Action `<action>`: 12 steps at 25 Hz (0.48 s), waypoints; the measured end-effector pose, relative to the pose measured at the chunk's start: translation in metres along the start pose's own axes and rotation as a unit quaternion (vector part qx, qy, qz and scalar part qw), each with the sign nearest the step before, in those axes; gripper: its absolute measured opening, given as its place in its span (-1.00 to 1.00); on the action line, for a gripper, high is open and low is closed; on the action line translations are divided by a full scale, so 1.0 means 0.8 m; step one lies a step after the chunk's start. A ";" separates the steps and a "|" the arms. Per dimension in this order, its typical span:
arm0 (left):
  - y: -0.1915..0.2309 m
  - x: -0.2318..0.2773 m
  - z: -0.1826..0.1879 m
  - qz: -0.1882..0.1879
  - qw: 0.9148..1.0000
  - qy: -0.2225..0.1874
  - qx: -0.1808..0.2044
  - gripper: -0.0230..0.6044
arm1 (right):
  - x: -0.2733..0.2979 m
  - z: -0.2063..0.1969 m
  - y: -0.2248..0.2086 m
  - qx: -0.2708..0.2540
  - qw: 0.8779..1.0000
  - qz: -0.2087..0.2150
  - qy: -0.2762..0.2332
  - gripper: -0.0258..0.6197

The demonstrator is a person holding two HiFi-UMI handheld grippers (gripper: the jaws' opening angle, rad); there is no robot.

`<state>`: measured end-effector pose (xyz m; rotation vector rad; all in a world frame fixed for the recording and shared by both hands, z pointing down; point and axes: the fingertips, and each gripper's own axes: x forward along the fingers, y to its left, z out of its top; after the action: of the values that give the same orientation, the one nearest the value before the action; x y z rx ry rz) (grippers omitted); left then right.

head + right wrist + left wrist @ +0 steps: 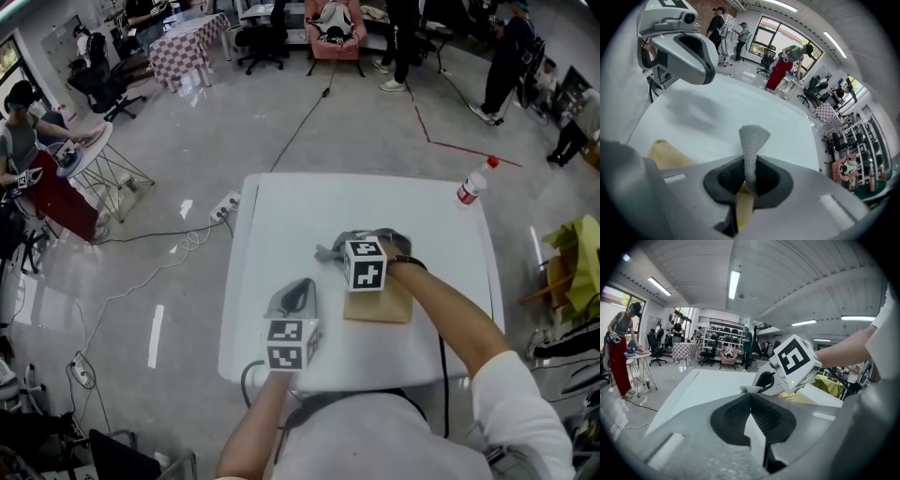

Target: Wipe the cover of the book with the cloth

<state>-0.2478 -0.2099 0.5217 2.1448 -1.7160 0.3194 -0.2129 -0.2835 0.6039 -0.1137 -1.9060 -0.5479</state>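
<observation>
A tan book (380, 306) lies flat on the white table (281, 206), a little right of the middle. My right gripper (339, 251) hovers over the book's far edge, shut on a grey cloth (326, 252) that sticks out past the jaws to the left. In the right gripper view the cloth (751, 140) stands up between the shut jaws of the right gripper (751, 161), with the book (668, 154) below and to the left. My left gripper (298, 284) rests near the table's front, left of the book, shut and holding nothing. Its own view shows the left gripper (750, 397) pointing at the cloth (746, 390).
A plastic bottle with a red cap (473, 183) stands at the table's far right corner. A power strip (225, 206) and cables lie on the floor by the table's left side. People, chairs and other tables stand farther off in the room.
</observation>
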 end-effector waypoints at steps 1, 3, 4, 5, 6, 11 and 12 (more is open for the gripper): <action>-0.001 -0.002 0.000 -0.002 1.000 0.000 0.001 -0.91 | -0.002 0.003 0.006 0.000 1.000 0.000 -0.001 -0.84; -0.003 -0.005 0.001 -0.005 1.000 -0.002 0.003 -0.91 | -0.003 0.007 0.018 -0.005 1.000 0.001 -0.001 -0.84; -0.004 -0.006 0.001 -0.008 1.000 -0.002 0.004 -0.91 | -0.004 0.008 0.025 -0.007 1.000 0.002 -0.001 -0.84; -0.005 -0.008 0.002 -0.010 1.000 -0.003 0.005 -0.90 | -0.005 0.011 0.031 -0.008 1.000 0.004 -0.001 -0.84; -0.005 -0.010 0.001 -0.013 1.000 -0.003 0.006 -0.91 | -0.006 0.014 0.037 -0.007 1.000 0.005 -0.002 -0.84; -0.010 -0.015 -0.001 -0.024 1.000 -0.005 0.011 -0.91 | -0.011 0.023 0.068 -0.007 1.000 0.011 -0.006 -0.84; -0.012 -0.017 -0.001 -0.028 1.000 -0.005 0.013 -0.91 | -0.012 0.025 0.075 -0.007 1.000 0.013 -0.007 -0.84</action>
<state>-0.2414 -0.1959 0.5155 2.2110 -1.6633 0.3175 -0.2065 -0.2198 0.6081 -0.1505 -1.9122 -0.5444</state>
